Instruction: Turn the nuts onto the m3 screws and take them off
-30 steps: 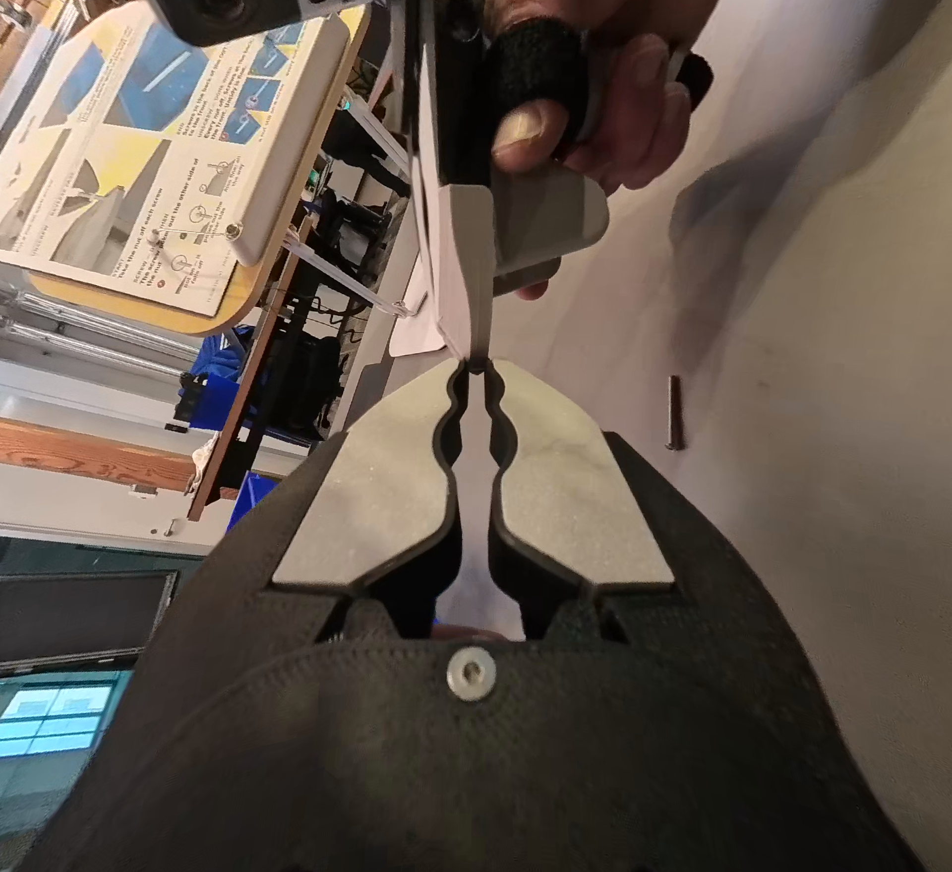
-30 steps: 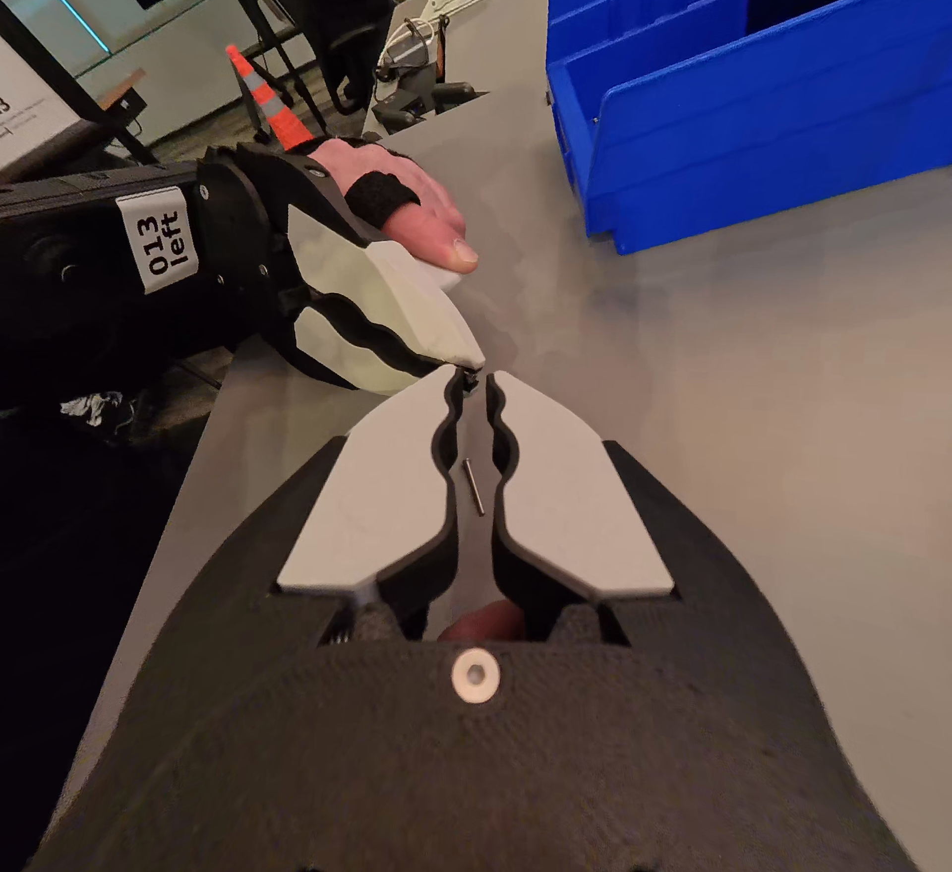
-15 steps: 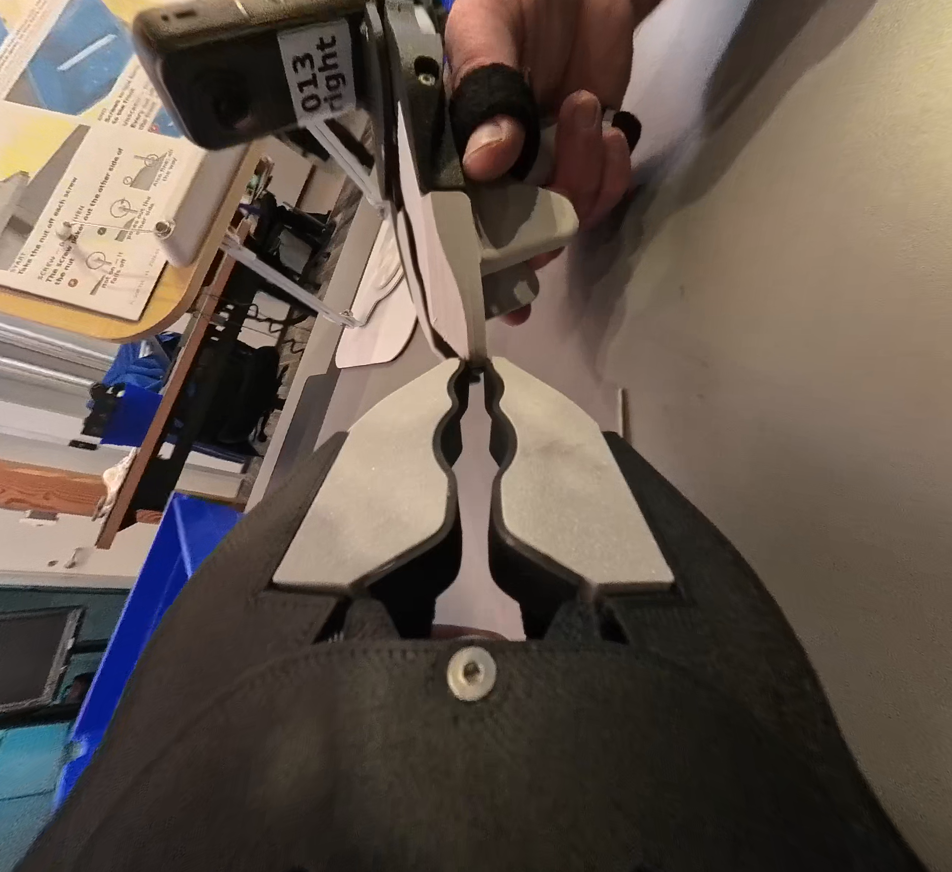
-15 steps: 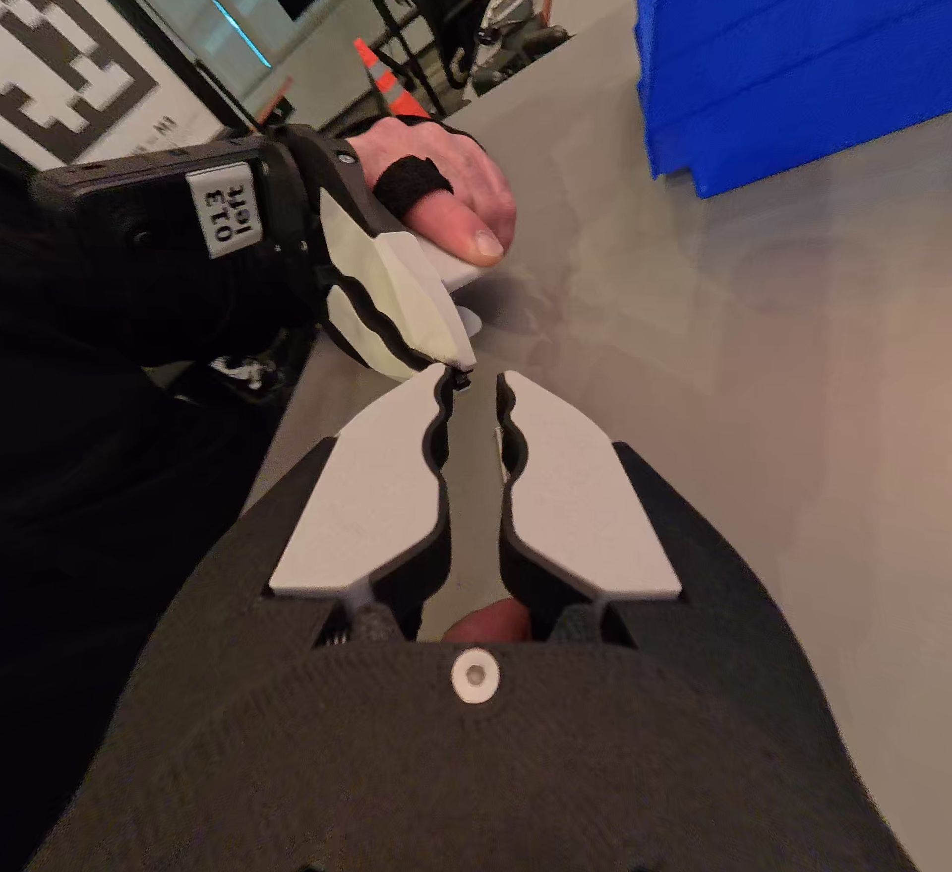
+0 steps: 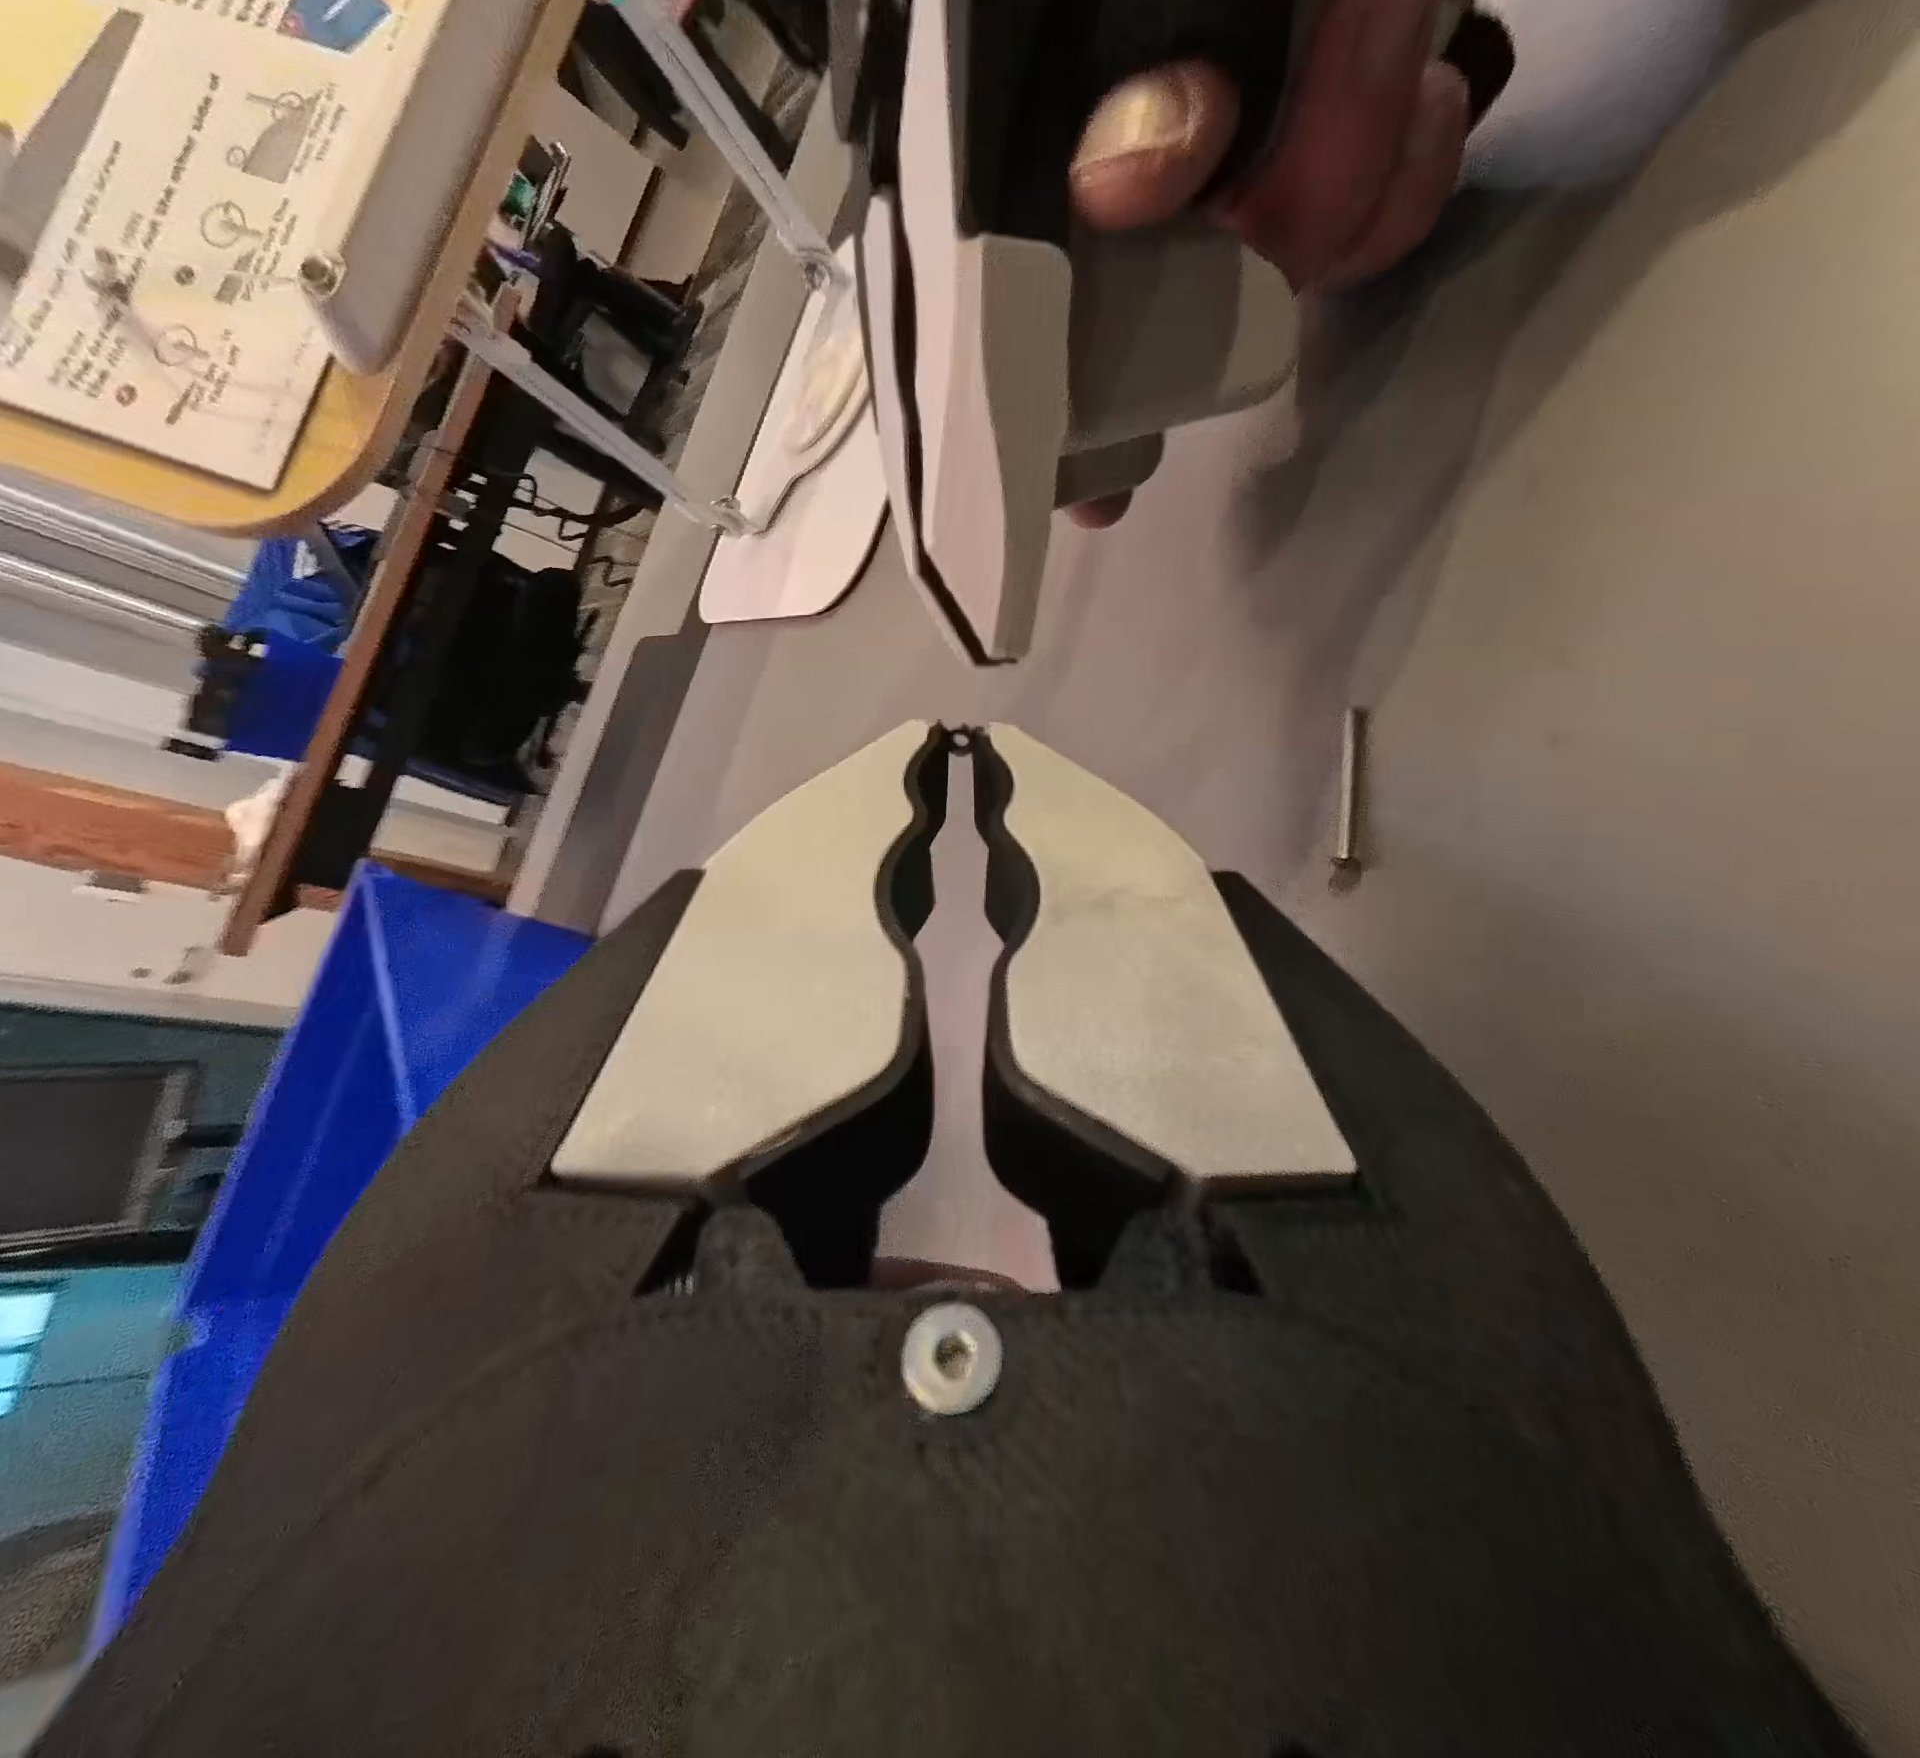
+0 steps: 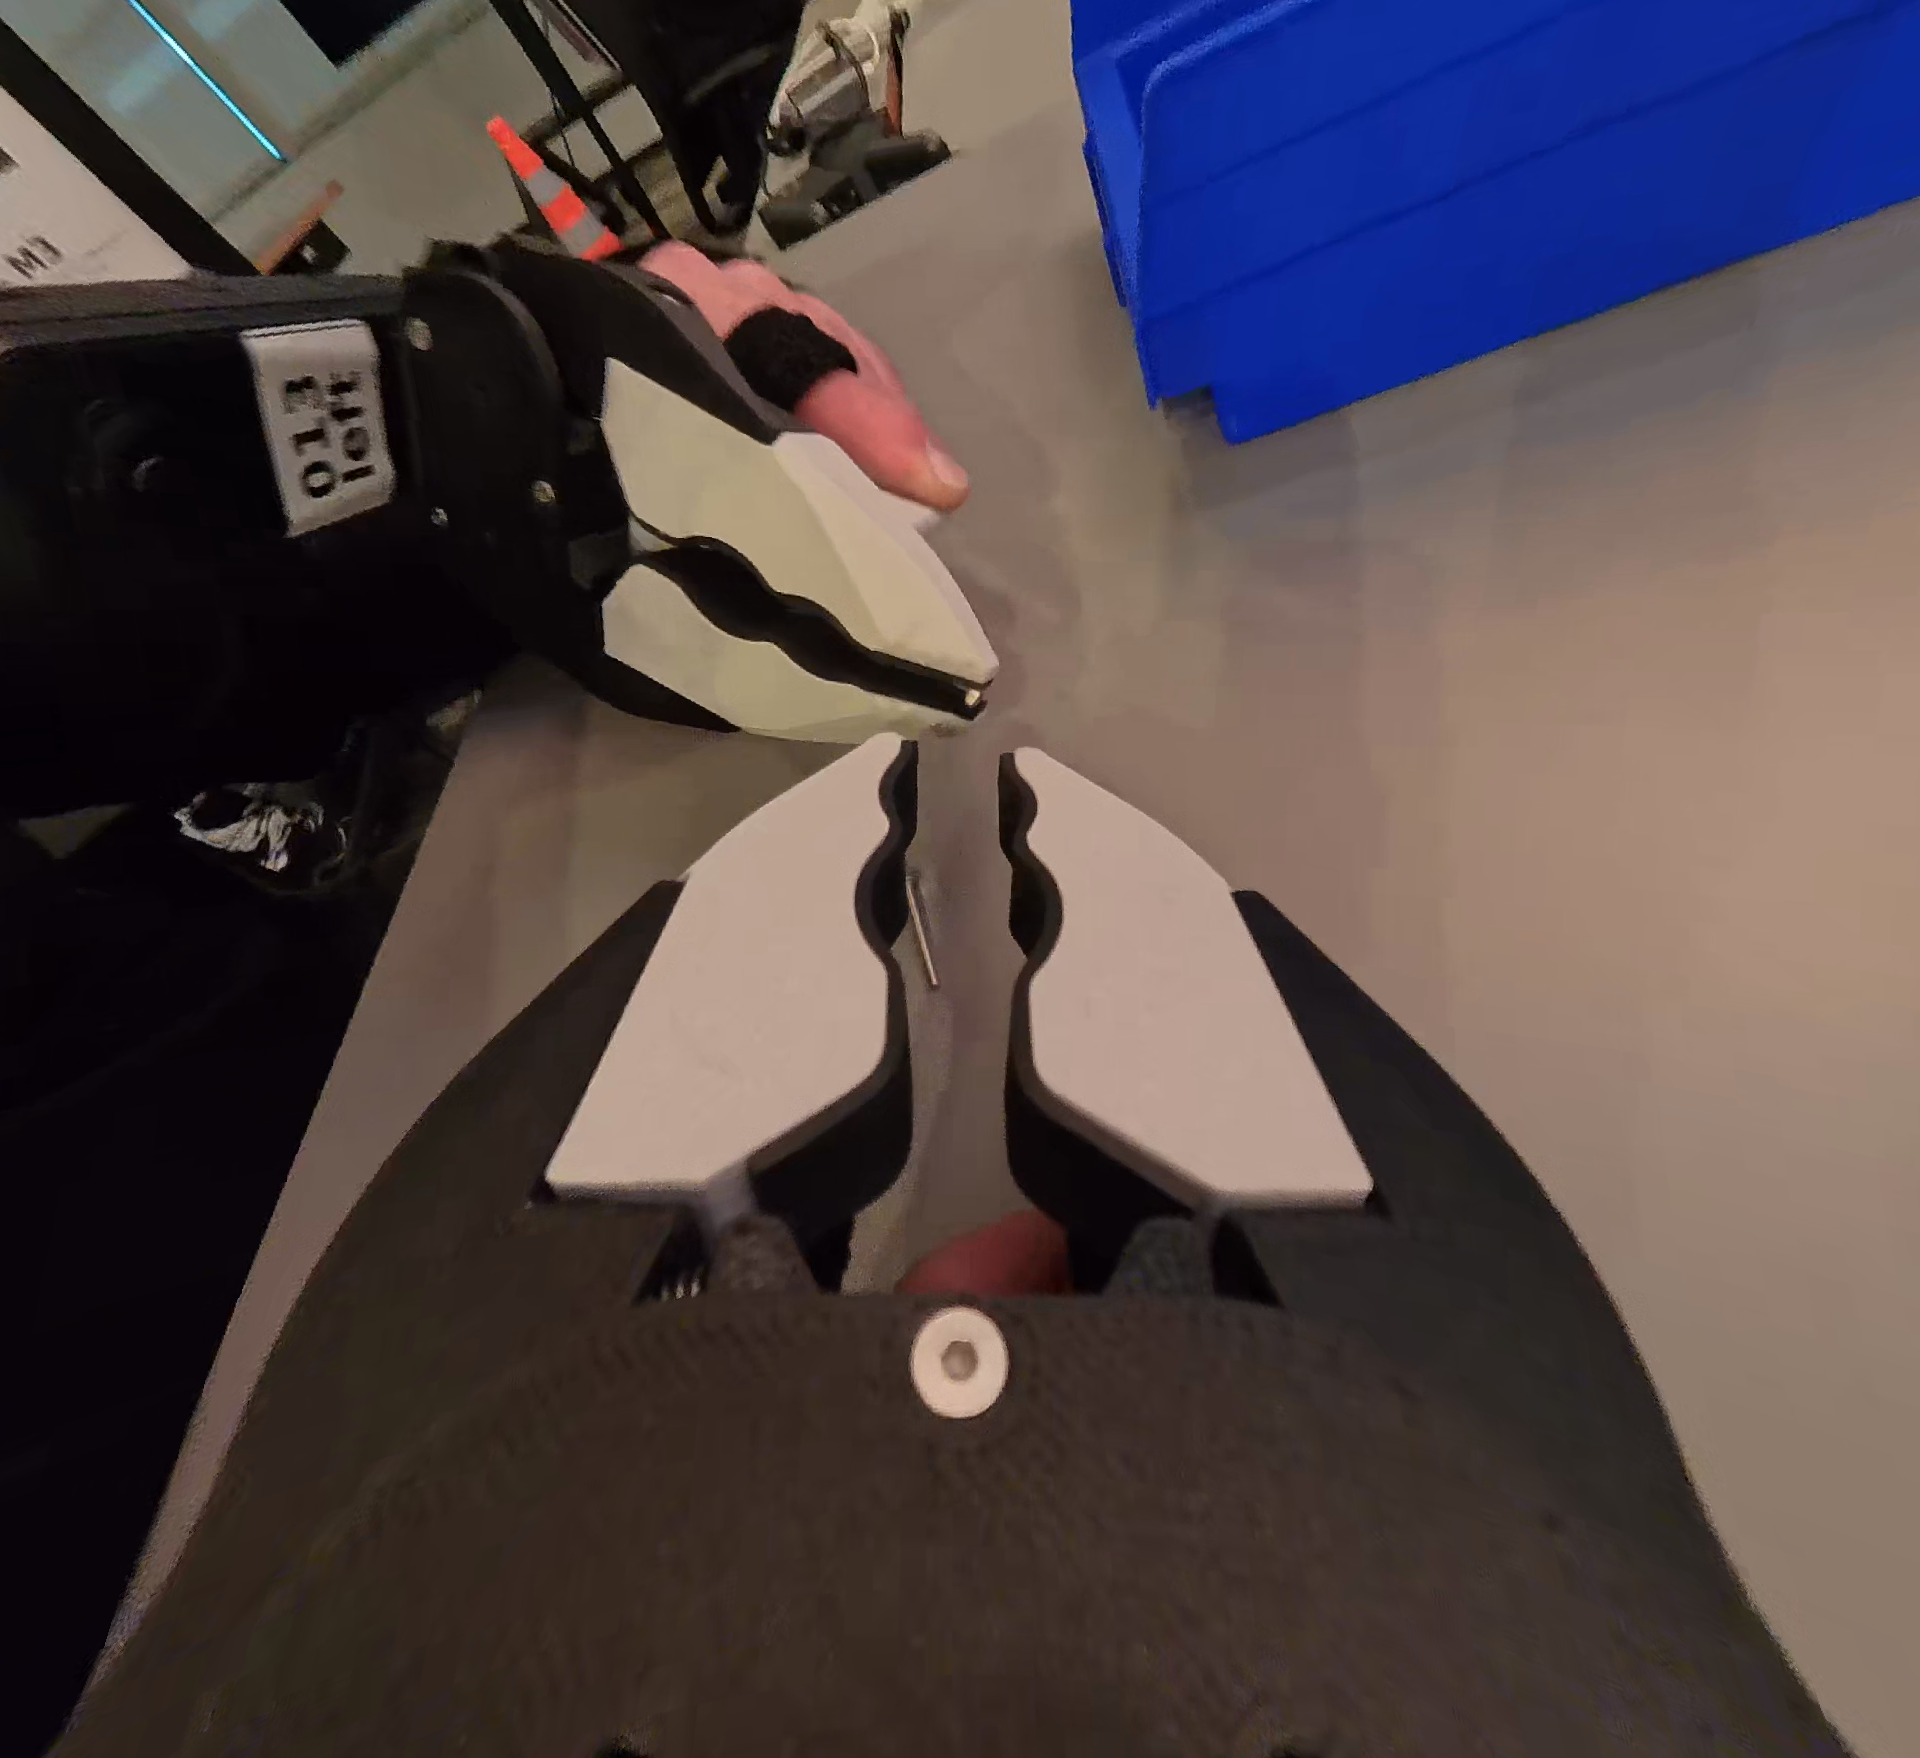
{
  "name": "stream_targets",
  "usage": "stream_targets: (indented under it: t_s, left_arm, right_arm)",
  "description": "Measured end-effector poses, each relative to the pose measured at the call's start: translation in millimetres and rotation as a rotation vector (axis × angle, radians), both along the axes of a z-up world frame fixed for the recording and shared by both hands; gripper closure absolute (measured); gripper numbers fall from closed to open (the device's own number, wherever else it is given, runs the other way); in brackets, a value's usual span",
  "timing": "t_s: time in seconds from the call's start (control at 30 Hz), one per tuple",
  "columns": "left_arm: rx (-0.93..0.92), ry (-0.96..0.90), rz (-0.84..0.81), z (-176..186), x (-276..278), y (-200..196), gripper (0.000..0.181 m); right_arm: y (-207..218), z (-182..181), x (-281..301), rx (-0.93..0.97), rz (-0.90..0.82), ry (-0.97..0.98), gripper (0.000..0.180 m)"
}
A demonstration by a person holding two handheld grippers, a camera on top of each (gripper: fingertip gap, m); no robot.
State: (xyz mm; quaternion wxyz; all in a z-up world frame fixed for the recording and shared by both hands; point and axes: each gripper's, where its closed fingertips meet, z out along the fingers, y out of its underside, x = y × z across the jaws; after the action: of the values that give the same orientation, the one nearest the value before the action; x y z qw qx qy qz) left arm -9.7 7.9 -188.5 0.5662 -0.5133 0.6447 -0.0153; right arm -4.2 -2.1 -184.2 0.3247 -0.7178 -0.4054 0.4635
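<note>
My left gripper (image 5: 962, 734) is shut on a small dark nut (image 5: 961, 740) pinched at its very tips, held above the grey table (image 5: 1610, 773). It also shows in the right wrist view (image 6: 971, 695), coming in from the left with the nut (image 6: 971, 696) at its tip. My right gripper (image 6: 958, 756) is slightly open and empty, its tips just below and right of the left gripper's tip. In the left wrist view the right gripper (image 5: 982, 654) hangs a short way beyond the nut, not touching it. One m3 screw (image 5: 1349, 799) lies on the table; it also shows between my right fingers (image 6: 923, 929).
Blue bins (image 6: 1507, 98) stand at the back right of the table. Another blue bin (image 5: 343, 1033) and an instruction board (image 5: 208, 202) are at the left. The table's edge (image 6: 416, 877) runs along the left. An orange cone (image 6: 551, 191) and a seated person are beyond.
The two grippers met tip to tip a second ago; now they have drawn apart. My right gripper's jaws have opened a little. The left stays shut on the nut.
</note>
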Motion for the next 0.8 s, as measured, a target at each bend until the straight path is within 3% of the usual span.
stream_targets:
  t_s: [0.03,0.2,0.57,0.8]
  left_arm:
    - [-0.032,-0.031,-0.012,1,0,-1,0.176]
    - [-0.131,-0.206,-0.077,20,0,-8,0.176]
    - [-0.271,-0.474,-0.182,56,0,-18,0.176]
    - [-0.569,-0.778,-0.375,94,-16,-30,0.176]
  right_arm:
    - [0,2,1,0.010,-0.001,0.008,0.165]
    - [0,10,2,0.061,0.001,0.052,0.166]
    - [-3,45,3,-0.045,0.058,0.304,0.166]
    - [-7,49,4,0.008,0.082,0.309,0.167]
